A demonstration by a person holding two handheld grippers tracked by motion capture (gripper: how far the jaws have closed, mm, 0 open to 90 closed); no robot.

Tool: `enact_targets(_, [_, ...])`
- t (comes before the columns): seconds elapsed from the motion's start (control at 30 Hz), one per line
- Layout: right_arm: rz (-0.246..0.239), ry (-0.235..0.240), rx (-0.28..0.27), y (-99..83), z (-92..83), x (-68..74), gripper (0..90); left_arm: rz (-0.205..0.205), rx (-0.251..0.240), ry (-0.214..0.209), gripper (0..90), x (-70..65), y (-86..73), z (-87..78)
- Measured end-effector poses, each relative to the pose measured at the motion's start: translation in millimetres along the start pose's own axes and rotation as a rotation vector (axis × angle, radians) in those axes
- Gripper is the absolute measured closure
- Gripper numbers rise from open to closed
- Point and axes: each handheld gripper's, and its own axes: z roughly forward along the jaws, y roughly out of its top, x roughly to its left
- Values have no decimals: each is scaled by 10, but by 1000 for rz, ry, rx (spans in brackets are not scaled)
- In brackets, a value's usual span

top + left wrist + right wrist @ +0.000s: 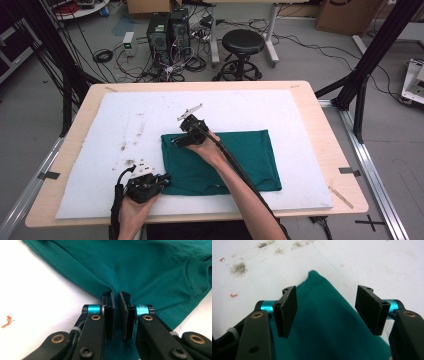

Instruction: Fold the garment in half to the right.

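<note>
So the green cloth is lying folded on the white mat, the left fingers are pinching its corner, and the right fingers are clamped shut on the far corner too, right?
Not quite. The right gripper is open: the right gripper view shows its fingers standing wide apart over the green cloth, not clamped. The rest holds: the cloth lies folded on the white mat, and the left gripper pinches its near corner.
</note>
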Motion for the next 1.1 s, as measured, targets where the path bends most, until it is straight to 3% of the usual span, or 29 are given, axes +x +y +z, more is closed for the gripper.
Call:
enact_targets(0.2, [3, 13, -9, 80, 156, 10, 371, -6, 0, -6, 832, 10, 0, 2])
enact_targets(0.57, [-21, 43, 40, 166, 426, 1, 451, -10, 0, -8, 831, 15, 1, 2])
enact_targets(0.73, [16, 72, 54, 178, 490, -15, 549, -13, 0, -11, 831, 17, 1, 3])
enact_targets(1.03, [75, 103, 58, 191, 530, -51, 623, -13, 0, -13, 831, 19, 1, 3])
enact_targets(1.1, [64, 98, 57, 192, 532, -48, 625, -11, 0, -11, 831, 18, 0, 3])
